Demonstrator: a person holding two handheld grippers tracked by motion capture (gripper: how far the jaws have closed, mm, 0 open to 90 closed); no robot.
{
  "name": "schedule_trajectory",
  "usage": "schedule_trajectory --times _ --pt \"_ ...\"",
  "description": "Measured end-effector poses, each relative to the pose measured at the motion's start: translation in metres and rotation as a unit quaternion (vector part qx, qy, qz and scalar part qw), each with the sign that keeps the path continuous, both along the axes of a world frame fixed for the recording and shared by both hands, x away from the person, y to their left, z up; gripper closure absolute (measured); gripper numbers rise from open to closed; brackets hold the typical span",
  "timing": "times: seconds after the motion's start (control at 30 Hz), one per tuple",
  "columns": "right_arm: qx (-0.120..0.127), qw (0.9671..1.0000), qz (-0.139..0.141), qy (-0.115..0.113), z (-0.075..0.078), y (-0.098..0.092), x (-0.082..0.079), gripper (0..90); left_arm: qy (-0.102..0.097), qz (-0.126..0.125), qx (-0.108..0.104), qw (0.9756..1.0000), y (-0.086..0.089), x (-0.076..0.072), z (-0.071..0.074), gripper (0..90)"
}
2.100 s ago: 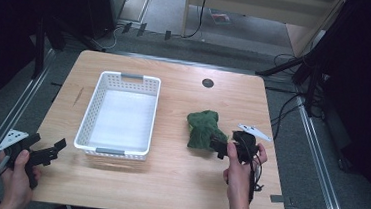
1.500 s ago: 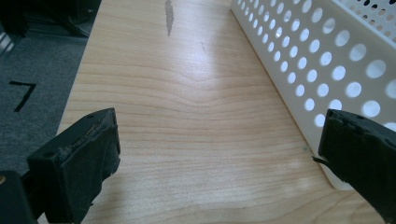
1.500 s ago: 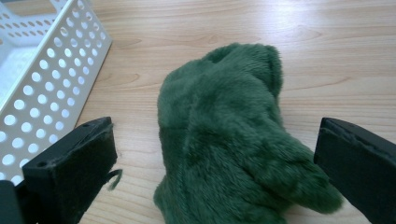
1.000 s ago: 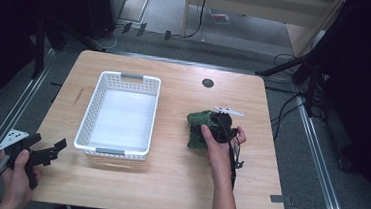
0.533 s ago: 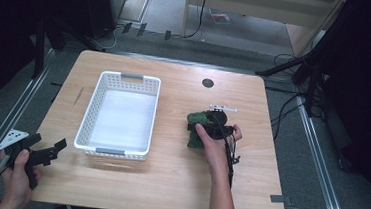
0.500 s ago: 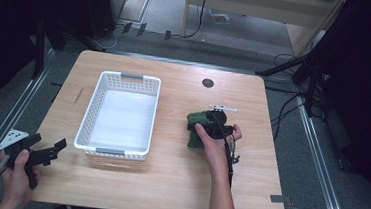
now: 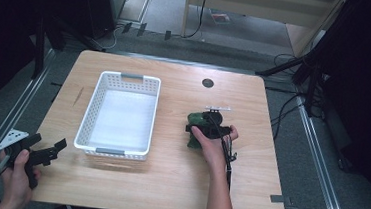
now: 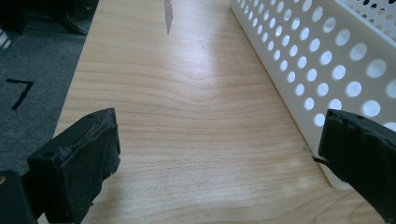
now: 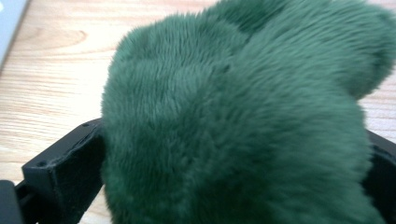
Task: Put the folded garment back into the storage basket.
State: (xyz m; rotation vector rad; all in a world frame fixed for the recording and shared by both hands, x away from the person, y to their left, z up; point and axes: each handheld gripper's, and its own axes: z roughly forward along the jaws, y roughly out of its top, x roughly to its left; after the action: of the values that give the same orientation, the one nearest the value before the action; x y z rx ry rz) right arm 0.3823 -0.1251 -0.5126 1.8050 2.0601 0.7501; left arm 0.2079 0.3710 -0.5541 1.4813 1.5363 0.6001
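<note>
A dark green plush toy (image 7: 194,119) lies on the wooden table (image 7: 167,183), right of a white perforated basket (image 7: 88,112). My right gripper (image 7: 207,130) is pressed down over the toy from the near side, held by a hand. In the right gripper view the toy's fur (image 9: 243,107) bulges between the two black jaws of the right gripper (image 9: 224,177), which stand wide apart on either side of it. My left gripper (image 7: 53,150) hovers open at the table's near-left corner. The left gripper (image 8: 219,154) has bare wood between its jaws and the basket wall (image 8: 299,56) to its right.
The basket is empty. A round cable hole (image 7: 207,82) sits in the tabletop at the back. Metal rails and floor cables run along both sides of the table.
My right gripper moved left from beside the plush toy to on top of it, its jaws now astride the fur. The left gripper stayed where it was.
</note>
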Motion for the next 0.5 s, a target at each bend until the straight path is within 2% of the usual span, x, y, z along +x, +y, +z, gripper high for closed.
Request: schedule_trajectory --times 0.2,0.3,0.4,0.5 --pt "-0.022 0.9997 -0.008 0.005 -0.01 0.003 0.002 0.0 0.001 -0.001 -0.001 1.0 0.0 0.0 0.0 0.0" --pt "-0.022 0.9997 -0.01 0.005 -0.013 0.004 0.002 0.0 0.002 -0.001 -0.001 1.0 0.0 0.0 0.0 0.0" --pt "-0.023 0.9996 -0.018 -0.006 -0.014 0.002 0.0 7.3 0.002 -0.001 -0.001 1.0 0.0 0.0 0.0 0.0" --pt "-0.012 0.9996 -0.022 -0.01 -0.016 -0.001 -0.001 12.1 0.002 -0.002 -0.001 1.0 0.0 0.0 0.0 0.0"
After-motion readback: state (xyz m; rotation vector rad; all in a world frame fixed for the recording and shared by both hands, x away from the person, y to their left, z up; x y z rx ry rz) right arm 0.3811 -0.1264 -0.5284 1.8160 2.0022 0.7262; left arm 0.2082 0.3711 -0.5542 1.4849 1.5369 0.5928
